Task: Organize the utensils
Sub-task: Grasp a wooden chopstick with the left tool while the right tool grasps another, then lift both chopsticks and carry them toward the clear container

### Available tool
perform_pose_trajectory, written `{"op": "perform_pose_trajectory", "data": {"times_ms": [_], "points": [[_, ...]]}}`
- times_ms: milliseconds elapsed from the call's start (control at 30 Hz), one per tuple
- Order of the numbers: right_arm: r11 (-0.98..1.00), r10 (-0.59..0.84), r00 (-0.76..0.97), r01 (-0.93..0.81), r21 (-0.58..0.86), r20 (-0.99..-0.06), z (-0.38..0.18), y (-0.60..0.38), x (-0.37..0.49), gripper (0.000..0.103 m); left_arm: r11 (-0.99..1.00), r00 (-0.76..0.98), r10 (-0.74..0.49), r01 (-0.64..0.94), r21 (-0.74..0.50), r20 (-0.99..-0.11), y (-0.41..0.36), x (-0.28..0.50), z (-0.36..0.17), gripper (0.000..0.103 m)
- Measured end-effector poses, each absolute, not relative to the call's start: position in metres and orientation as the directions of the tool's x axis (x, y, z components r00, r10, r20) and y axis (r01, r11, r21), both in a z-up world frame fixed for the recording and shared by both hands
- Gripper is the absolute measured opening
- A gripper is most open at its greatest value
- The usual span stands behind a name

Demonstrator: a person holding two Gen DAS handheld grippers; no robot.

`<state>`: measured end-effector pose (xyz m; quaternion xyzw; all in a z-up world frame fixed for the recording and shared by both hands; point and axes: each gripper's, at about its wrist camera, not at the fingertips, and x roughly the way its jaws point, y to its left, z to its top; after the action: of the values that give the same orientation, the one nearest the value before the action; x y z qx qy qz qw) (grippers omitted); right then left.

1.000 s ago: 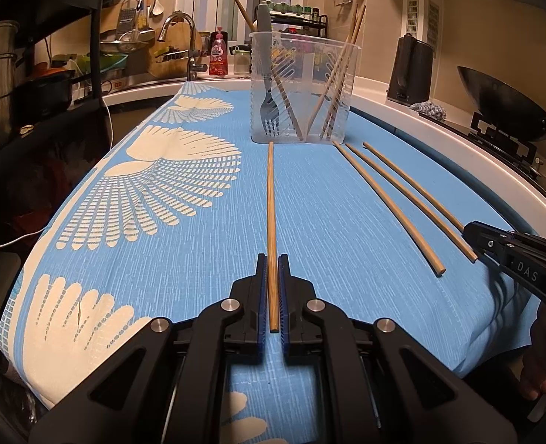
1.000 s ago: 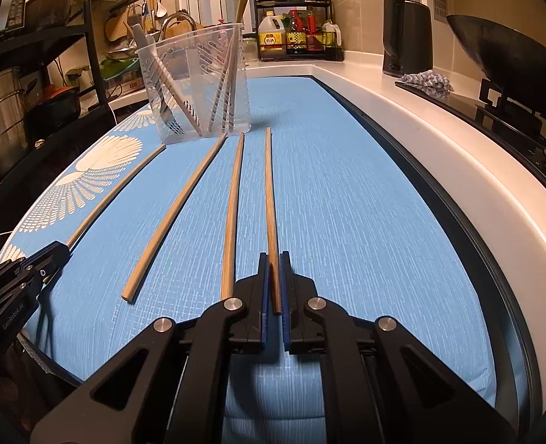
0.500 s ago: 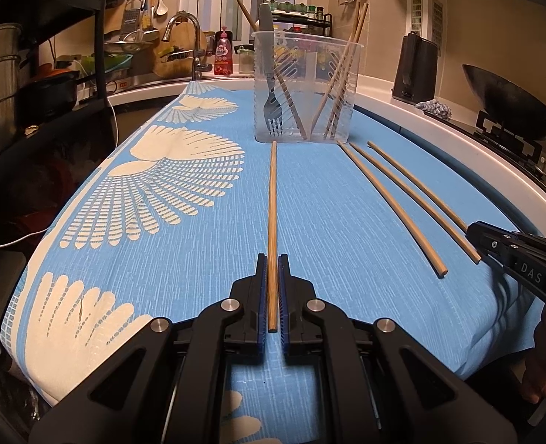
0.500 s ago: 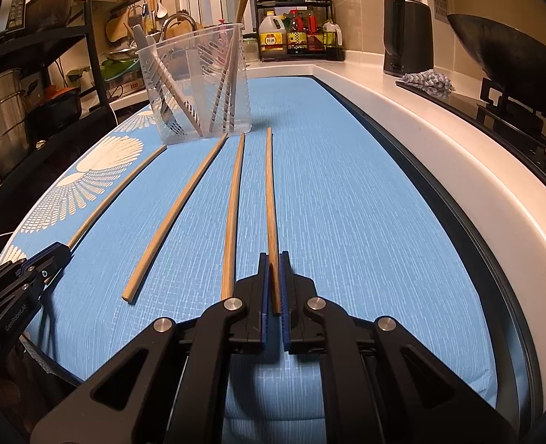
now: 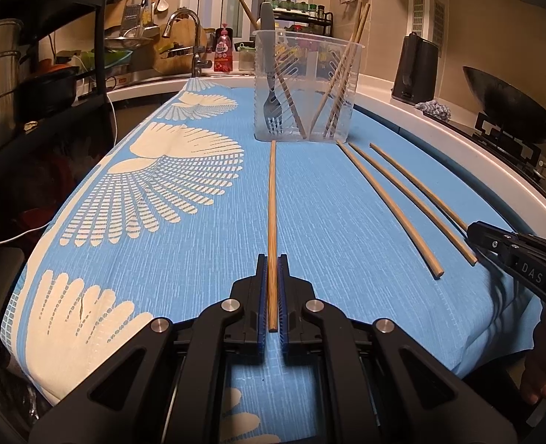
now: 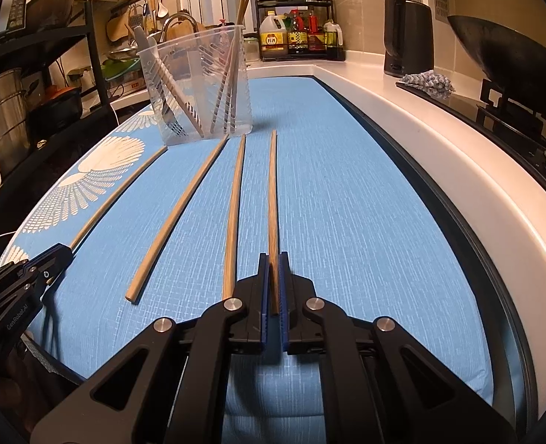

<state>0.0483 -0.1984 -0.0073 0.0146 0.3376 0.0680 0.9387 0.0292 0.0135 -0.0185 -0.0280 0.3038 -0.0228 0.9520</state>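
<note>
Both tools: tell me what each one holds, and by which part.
Left tool is shut on the near end of the lone chopstick. Right tool is shut on the near end of the rightmost chopstick.

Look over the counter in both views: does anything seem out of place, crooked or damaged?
Only the unsorted chopsticks stand out. Four lie loose on the blue cloth instead of in the clear holder. The left tongs pinch one chopstick, the right tongs another; two lie free. Nothing looks spilled or broken.

"DAS" on the right tongs (image 5: pixel 468 231), "GenRobot.AI" on the left tongs (image 6: pixel 64 255)
</note>
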Motion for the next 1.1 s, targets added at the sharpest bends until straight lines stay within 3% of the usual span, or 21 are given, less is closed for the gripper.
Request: {"op": "perform_pose_trajectory", "data": {"times_ms": [467, 1100], "points": [[0.991, 0.134, 0.801, -0.117, 0.066, -0.583, 0.022, -0.201, 0.029, 0.005, 0.996, 0.846, -0.078, 0.046, -0.075, -0.528, 0.016, 0.011, 0.005, 0.005], [0.986, 0.167, 0.887, -0.151, 0.072, -0.43, 0.109, -0.208, 0.007, 0.005, 0.995, 0.914, -0.083, 0.054, -0.083, -0.397, 0.031, -0.005, 0.075, 0.005]]}}
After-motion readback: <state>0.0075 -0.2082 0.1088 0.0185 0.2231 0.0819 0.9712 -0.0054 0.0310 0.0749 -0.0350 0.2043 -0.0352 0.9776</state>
